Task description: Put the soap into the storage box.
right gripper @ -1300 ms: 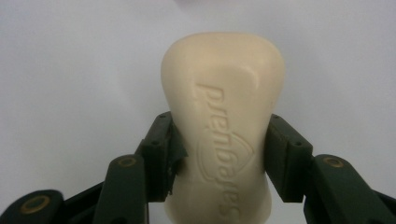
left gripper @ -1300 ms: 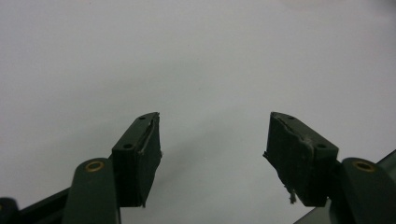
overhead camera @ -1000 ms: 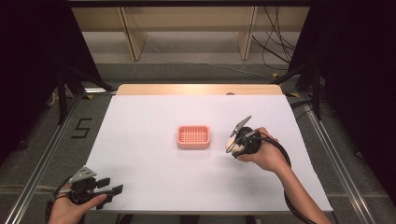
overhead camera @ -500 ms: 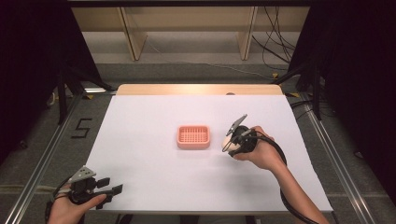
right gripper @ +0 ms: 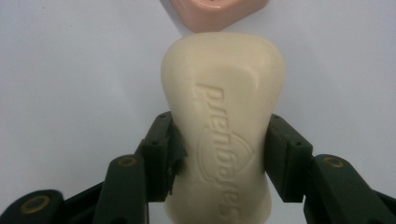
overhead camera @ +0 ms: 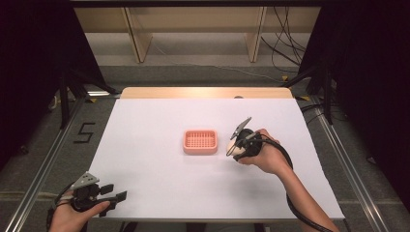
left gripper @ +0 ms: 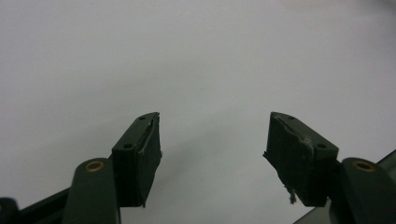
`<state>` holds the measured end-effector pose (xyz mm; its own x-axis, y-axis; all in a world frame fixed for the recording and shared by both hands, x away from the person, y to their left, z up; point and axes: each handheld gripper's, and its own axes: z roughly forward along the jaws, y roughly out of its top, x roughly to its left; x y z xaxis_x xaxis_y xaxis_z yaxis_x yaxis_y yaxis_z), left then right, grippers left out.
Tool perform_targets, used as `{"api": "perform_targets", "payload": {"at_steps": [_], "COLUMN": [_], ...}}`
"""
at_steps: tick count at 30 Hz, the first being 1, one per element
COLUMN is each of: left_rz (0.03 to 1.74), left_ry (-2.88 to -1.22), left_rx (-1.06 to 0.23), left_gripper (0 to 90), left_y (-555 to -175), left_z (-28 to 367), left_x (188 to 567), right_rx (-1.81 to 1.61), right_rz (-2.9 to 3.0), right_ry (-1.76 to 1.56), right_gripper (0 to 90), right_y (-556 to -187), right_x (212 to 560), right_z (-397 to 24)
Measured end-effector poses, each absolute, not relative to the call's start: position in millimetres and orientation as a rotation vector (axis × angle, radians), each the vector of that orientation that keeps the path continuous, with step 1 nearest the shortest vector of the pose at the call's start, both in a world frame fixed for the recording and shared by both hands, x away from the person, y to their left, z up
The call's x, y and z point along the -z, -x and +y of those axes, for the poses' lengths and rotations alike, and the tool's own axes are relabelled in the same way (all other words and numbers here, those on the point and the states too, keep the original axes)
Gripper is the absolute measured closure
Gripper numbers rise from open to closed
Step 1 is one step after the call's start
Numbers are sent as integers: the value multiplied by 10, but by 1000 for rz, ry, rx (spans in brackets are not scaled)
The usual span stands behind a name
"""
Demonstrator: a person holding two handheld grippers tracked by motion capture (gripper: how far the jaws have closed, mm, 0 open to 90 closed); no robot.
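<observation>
A cream bar of soap (right gripper: 224,126) with embossed lettering sits between the jaws of my right gripper (right gripper: 219,156), which is shut on its narrow waist. In the high view the right gripper (overhead camera: 237,147) holds the soap (overhead camera: 232,146) just right of a pink slatted soap dish (overhead camera: 200,141) at the table's middle. A corner of the pink dish (right gripper: 219,11) shows beyond the soap's far end. My left gripper (overhead camera: 113,197) rests at the table's front left edge, and in its own view the left gripper (left gripper: 212,154) stands open over bare white surface.
The white table top (overhead camera: 159,121) is edged by a wooden strip (overhead camera: 203,93) at the back. Metal frame rails (overhead camera: 43,164) run along both sides. Cables (overhead camera: 285,53) lie on the floor behind the table.
My right gripper has moved left with the soap, closer to the pink dish. The left gripper has stayed in place.
</observation>
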<state>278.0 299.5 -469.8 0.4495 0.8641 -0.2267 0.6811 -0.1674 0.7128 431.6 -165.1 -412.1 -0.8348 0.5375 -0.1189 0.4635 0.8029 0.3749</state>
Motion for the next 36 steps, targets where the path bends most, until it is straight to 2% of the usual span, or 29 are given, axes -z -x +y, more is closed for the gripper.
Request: {"api": "perform_targets", "payload": {"at_steps": [36], "left_rz": [1303], "left_ry": [-1918], "left_rx": [-276], "left_gripper": [347], "left_y": [-2781], "left_z": [3001], "left_x": [4699], "right_rx": [-503], "right_rz": [2782], "right_ry": [-743], "right_gripper": [505], "right_y": [-4416], "right_x": [4112], "right_z": [-1452]}}
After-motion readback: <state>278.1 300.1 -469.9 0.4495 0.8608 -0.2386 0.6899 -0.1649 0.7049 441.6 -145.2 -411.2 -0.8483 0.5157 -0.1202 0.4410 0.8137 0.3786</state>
